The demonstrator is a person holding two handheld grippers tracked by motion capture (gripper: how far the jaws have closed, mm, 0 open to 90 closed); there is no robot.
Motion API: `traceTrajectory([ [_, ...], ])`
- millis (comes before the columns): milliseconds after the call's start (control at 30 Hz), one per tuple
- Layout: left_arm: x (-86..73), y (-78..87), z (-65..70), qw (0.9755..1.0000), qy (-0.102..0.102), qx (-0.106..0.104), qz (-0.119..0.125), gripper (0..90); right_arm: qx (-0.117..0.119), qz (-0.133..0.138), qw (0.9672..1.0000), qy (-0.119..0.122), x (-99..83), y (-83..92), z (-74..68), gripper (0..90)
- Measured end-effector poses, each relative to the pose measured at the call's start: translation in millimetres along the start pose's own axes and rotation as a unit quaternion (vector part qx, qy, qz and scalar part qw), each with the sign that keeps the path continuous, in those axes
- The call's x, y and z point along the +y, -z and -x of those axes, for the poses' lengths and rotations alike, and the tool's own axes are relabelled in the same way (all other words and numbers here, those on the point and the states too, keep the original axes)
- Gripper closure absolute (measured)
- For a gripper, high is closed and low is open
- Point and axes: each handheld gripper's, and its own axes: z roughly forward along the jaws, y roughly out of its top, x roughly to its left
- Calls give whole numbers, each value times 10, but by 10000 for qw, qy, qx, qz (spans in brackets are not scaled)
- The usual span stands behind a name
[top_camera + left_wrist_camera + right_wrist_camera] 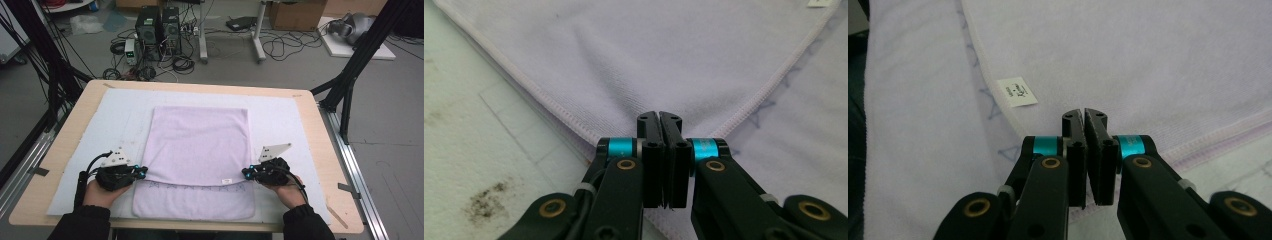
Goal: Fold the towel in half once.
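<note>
Both hand-held grippers (141, 172) (246, 173) clamped on towel (200, 145) corners, pinched cloth apparently hidden between shut jaws.

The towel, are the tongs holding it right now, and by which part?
Yes. The left tongs are shut on the lavender towel at the left corner of its folded-over top layer; the right tongs are shut on that layer's right corner.

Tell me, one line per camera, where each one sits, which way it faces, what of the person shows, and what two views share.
High view: above the person's side, facing forward and down on the wooden table; both hands, left gripper and right gripper show.
Left gripper view: on the left gripper, along shut jaws pinching a corner of the folded lilac towel.
Right gripper view: on the right gripper, jaws pinching the opposite corner.
Shared by the high and right gripper views: small white label.
</note>
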Motion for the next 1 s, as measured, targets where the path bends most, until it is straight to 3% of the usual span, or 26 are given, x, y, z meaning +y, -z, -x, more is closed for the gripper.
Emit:
traceTrajectory([
  [267, 136, 260, 49, 9997, -71, 115, 204, 879, -65, 281, 9995, 116, 166, 192, -68, 876],
  [400, 30, 380, 169, 9997, -65, 59, 231, 880, 66, 244, 9996, 162, 119, 297, -198, 876],
  [567, -186, 476, 387, 9996, -155, -187, 109, 858, 345, 23, 9991, 248, -65, 340, -442, 861],
  [633, -235, 450, 411, 9996, -179, -203, 55, 700, 375, -7, 9989, 264, -140, 302, -489, 743],
  [733, -252, 346, 375, 9996, -162, -245, -13, 679, 607, 142, 9980, 138, -203, 169, -439, 622],
  [867, -283, 143, 347, 9989, -171, -417, -119, 664, 627, -13, 9980, 125, -235, 17, -371, 620],
  [933, -315, 49, 346, 9981, -198, -495, -317, 643, 643, -77, 9978, 116, -249, -20, -365, 617],
  [1000, -338, 36, 349, 9986, -232, -396, -276, 676, 662, -123, 9977, 114, -273, -67, -373, 624],
])
